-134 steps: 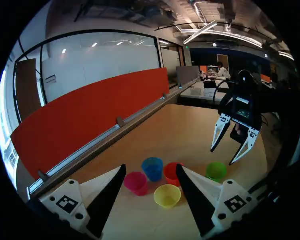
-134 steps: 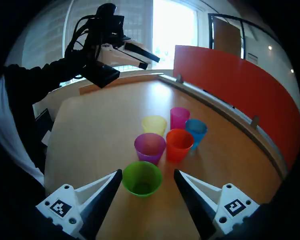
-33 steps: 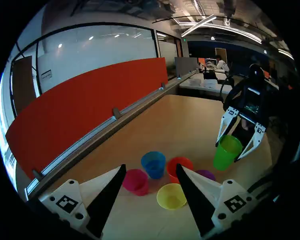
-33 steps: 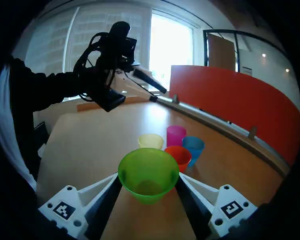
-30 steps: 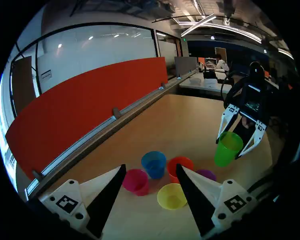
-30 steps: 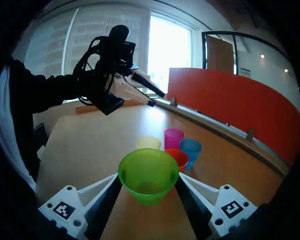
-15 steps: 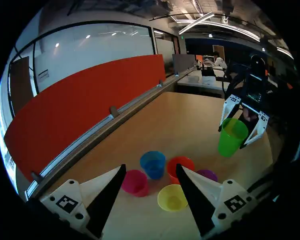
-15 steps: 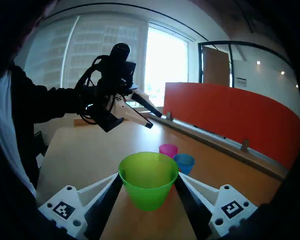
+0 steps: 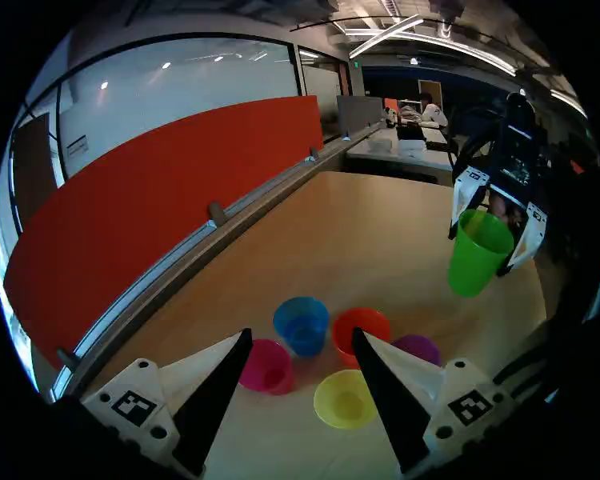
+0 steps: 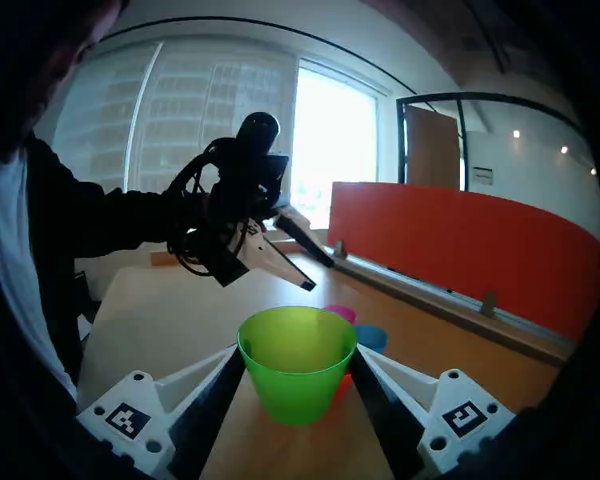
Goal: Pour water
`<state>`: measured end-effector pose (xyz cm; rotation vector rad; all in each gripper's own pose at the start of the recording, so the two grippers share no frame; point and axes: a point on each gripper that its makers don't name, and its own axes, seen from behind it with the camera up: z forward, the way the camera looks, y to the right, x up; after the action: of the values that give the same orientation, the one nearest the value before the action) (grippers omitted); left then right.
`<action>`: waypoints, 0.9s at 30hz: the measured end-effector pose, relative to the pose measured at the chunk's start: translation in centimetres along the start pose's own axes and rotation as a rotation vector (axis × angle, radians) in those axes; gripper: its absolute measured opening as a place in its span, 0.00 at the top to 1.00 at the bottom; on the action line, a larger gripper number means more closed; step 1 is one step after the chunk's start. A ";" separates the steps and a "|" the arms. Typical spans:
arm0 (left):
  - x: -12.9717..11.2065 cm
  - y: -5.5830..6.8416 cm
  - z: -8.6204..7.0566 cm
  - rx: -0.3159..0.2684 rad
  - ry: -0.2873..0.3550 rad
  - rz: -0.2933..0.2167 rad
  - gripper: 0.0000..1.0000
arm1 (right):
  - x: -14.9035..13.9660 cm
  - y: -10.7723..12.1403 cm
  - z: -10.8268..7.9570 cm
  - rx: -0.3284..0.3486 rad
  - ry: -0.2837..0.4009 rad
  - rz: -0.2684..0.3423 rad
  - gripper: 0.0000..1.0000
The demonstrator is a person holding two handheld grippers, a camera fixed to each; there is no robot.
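Note:
My right gripper (image 10: 298,352) is shut on a green cup (image 10: 297,376), held upright in the air above the table. The left gripper view shows the same green cup (image 9: 476,264) between the right gripper's fingers (image 9: 465,192) at the far right. Below on the wooden table (image 9: 364,232) stand a blue cup (image 9: 300,324), an orange cup (image 9: 361,328), a pink cup (image 9: 265,366), a yellow cup (image 9: 345,398) and a purple cup (image 9: 417,349). My left gripper (image 9: 299,334) hangs open over them, holding nothing; the right gripper view shows this left gripper (image 10: 320,274) too.
A red partition (image 9: 156,184) with a metal rail runs along the table's far edge. A person's dark sleeve (image 10: 100,224) holds the left gripper. Desks and a seated person (image 9: 428,112) lie beyond the table's end. Bright windows (image 10: 332,152) are behind.
The right gripper, open around the green cup 4.5 s ago, has shut on it and lifted it steadily higher. The left gripper stays open over the cups.

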<state>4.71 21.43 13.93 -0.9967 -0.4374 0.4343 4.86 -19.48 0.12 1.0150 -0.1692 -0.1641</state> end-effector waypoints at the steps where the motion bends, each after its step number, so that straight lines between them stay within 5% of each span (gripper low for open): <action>1: 0.0 0.0 0.2 -0.002 -0.003 0.002 0.08 | 0.1 0.1 -0.1 -0.002 0.002 0.000 0.09; 27: -1.5 -0.6 5.3 -0.031 -0.094 0.026 0.08 | 0.4 0.8 -1.4 -0.014 -0.003 -0.020 0.09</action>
<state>0.69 24.07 16.72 -1.0152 -0.5176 0.5004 5.65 -17.95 0.10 1.0026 -0.1601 -0.1847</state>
